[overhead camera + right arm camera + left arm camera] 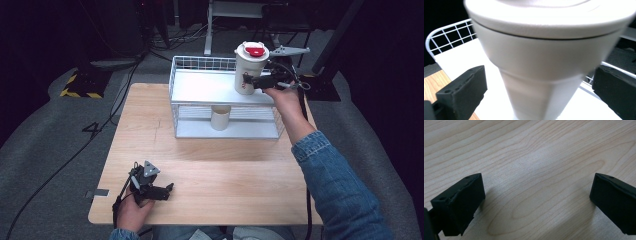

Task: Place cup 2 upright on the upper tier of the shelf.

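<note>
Up on the rack's (200, 87) top shelf, the right gripper (248, 80) straddles the white cup (248, 70) — jaws spread, contact unclear; left gripper (170, 189) gapes empty.

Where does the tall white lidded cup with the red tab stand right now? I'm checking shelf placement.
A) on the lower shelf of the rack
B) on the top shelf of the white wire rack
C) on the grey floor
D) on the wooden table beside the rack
B: the tall white lidded cup with the red tab sits on the top shelf of the white wire rack, between the jaws of the right hand-held gripper.
</note>
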Tool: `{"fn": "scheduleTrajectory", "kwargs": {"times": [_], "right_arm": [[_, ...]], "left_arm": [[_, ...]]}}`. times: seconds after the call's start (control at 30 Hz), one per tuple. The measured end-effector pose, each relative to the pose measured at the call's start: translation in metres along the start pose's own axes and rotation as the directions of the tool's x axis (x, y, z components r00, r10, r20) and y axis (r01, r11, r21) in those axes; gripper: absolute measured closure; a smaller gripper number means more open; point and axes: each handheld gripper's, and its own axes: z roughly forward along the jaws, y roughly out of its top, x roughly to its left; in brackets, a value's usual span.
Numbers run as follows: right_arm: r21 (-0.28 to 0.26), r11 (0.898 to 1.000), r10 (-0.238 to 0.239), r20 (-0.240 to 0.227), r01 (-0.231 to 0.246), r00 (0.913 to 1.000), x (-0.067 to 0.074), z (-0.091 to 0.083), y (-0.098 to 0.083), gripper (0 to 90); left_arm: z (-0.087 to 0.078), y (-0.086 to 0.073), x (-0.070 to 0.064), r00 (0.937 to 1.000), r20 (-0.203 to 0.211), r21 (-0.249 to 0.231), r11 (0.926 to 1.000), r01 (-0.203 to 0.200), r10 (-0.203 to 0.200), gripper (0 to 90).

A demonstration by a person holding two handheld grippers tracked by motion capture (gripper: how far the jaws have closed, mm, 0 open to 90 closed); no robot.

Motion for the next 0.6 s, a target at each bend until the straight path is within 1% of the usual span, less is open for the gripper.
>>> {"fn": "scheduleTrajectory", "kwargs": {"times": [0.1, 0.17, 0.2, 0.27, 0.3, 0.33, 0.4, 0.43, 0.47, 0.5, 0.6], "right_arm": [[-0.006, 1.000, -0.003, 0.000, 0.003, 1.0000, 0.001, -0.010, -0.002, 0.1], [-0.007, 1.000, 0.000, -0.002, 0.000, 1.0000, 0.001, -0.012, -0.002, 0.1], [-0.007, 1.000, -0.009, -0.008, 0.009, 0.9999, 0.002, -0.018, -0.004, 0.2], [-0.007, 1.000, -0.009, -0.009, 0.009, 0.9999, 0.003, -0.020, -0.004, 0.1], [-0.007, 1.000, -0.014, -0.011, 0.014, 0.9998, 0.004, -0.025, -0.005, 0.1], [-0.005, 1.000, -0.007, -0.017, 0.007, 0.9998, 0.006, -0.031, -0.006, 0.2], [-0.007, 1.000, -0.018, -0.026, 0.018, 0.9995, 0.007, -0.037, -0.008, 0.1], [-0.008, 1.000, -0.017, -0.030, 0.016, 0.9994, 0.008, -0.040, -0.008, 0.2], [-0.008, 1.000, -0.017, -0.030, 0.016, 0.9994, 0.008, -0.040, -0.008, 0.2], [-0.017, 1.000, -0.023, -0.032, 0.022, 0.9992, 0.008, -0.048, -0.010, 0.2], [-0.020, 1.000, -0.023, -0.040, 0.022, 0.9990, 0.008, -0.057, -0.012, 0.3]], "left_arm": [[0.000, 0.000, 0.000, 1.0000, 0.000, 0.000, 1.0000, 0.000, 0.000, 0.3], [0.000, 0.000, 0.000, 1.0000, 0.000, 0.000, 1.0000, 0.000, 0.000, 0.3], [0.000, 0.000, 0.000, 1.0000, 0.000, 0.000, 1.0000, 0.000, 0.000, 0.3], [0.000, 0.000, 0.000, 1.0000, 0.000, 0.000, 1.0000, 0.000, 0.000, 0.3], [0.000, 0.000, 0.000, 1.0000, 0.000, 0.000, 1.0000, 0.000, 0.000, 0.3], [0.000, 0.000, 0.000, 1.0000, 0.000, 0.000, 1.0000, 0.000, 0.000, 0.3], [0.000, 0.000, 0.000, 1.0000, 0.000, 0.000, 1.0000, 0.000, 0.000, 0.3], [0.000, 0.000, 0.000, 1.0000, 0.000, 0.000, 1.0000, 0.000, 0.000, 0.3], [0.000, 0.000, 0.000, 1.0000, 0.000, 0.000, 1.0000, 0.000, 0.000, 0.3], [0.000, 0.000, 0.000, 1.0000, 0.000, 0.000, 1.0000, 0.000, 0.000, 0.3], [0.000, 0.000, 0.000, 1.0000, 0.000, 0.000, 1.0000, 0.000, 0.000, 0.3]]}}
